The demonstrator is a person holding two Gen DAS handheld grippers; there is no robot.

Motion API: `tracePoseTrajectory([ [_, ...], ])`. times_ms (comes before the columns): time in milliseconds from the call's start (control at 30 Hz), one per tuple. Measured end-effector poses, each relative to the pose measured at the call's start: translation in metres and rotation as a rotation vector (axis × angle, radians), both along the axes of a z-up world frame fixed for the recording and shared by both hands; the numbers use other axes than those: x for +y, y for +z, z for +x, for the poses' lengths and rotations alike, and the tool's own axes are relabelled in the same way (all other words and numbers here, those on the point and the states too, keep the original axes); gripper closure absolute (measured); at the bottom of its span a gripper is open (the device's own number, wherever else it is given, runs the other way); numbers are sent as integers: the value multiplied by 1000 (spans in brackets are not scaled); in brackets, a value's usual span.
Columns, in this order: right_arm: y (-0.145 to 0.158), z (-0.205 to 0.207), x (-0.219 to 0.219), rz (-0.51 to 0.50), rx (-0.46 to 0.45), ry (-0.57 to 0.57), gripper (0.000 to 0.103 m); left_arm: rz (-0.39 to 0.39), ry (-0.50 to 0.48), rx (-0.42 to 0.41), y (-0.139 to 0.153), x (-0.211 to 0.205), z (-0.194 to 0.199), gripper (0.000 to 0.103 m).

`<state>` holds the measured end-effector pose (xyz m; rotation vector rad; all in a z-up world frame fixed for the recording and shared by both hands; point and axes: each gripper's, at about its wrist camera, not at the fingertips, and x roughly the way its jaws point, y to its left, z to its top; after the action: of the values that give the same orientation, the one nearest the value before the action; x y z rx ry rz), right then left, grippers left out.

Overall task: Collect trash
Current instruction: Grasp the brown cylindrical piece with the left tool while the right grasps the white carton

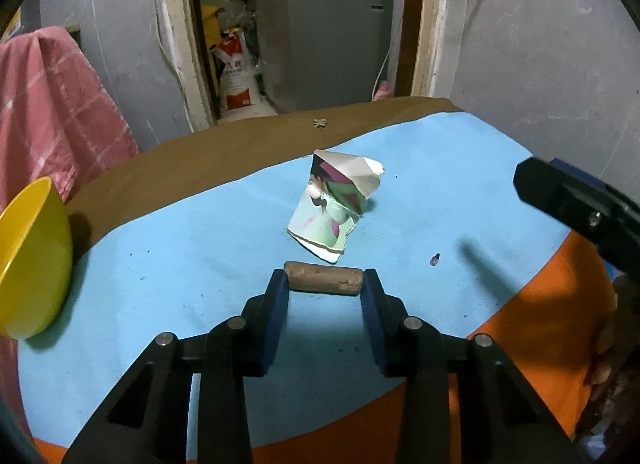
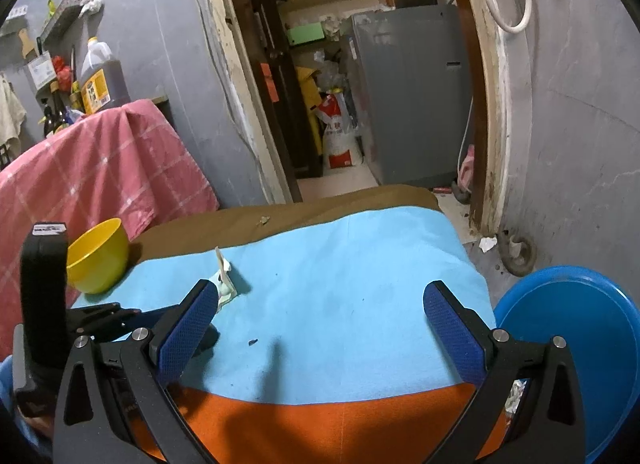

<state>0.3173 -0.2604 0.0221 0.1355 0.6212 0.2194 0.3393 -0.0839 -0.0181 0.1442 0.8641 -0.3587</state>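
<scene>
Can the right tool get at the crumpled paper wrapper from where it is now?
Probably yes. The right tool is open and holds nothing, and bare blue cloth lies ahead of it. The crumpled wrapper sits off to its left, near the left tool, which could crowd the approach.

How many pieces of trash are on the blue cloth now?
3: a brown cork gripped between the left tool pads, a crumpled wrapper just beyond it, and a tiny dark scrap to the right. More may be hidden behind the tools.
</scene>
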Motion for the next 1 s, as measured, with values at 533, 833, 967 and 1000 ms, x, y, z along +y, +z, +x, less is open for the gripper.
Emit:
tracePoseTrajectory([
  [533, -14, 8, 33, -183, 93, 86, 0, -38, 312, -9, 9, 83, -8, 70],
  [833, -23, 3, 67, -404, 66, 135, 0, -128, 323, -3, 10, 101, -12, 70],
  [967, -34, 14, 83, -477, 131, 204, 0, -122, 321, 0, 7, 97, -13, 70],
  [1000, -37, 15, 86, -490, 151, 225, 0, -127, 321, 1, 7, 98, -13, 70],
])
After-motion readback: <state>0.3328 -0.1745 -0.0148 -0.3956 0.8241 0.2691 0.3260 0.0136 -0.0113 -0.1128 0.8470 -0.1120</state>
